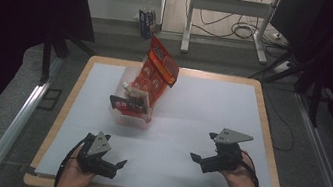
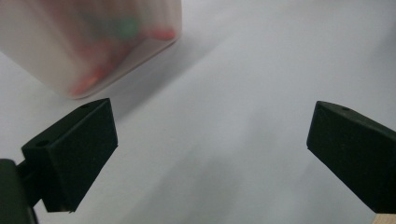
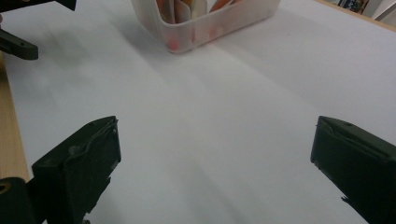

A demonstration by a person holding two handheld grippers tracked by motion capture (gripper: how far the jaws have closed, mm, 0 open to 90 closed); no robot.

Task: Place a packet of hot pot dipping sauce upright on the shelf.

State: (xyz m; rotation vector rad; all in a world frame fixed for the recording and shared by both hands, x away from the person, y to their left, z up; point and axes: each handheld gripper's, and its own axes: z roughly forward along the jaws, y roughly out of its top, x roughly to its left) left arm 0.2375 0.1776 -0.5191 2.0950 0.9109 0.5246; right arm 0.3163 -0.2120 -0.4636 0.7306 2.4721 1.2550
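Note:
A clear plastic tub [image 1: 125, 116] stands on the white sheet left of the table's middle, packed with several red and orange snack packets [image 1: 156, 69] that stick up out of it. My left gripper [image 1: 115, 165] rests near the front edge, open and empty, with the tub [image 2: 60, 65] blurred ahead to its left. My right gripper [image 1: 202, 149] sits at the front right, open with nothing between its jaws. In the right gripper view the tub [image 3: 219, 25] lies farther off at the top, and the left gripper [image 3: 18, 44] shows at the upper left.
The white sheet [image 1: 213, 106] covers most of the wooden table [image 1: 66, 103]. Beyond the far edge stand a metal desk frame [image 1: 227, 17] with cables on the floor and a small box [image 1: 146, 22]. Dark curtains hang at both sides.

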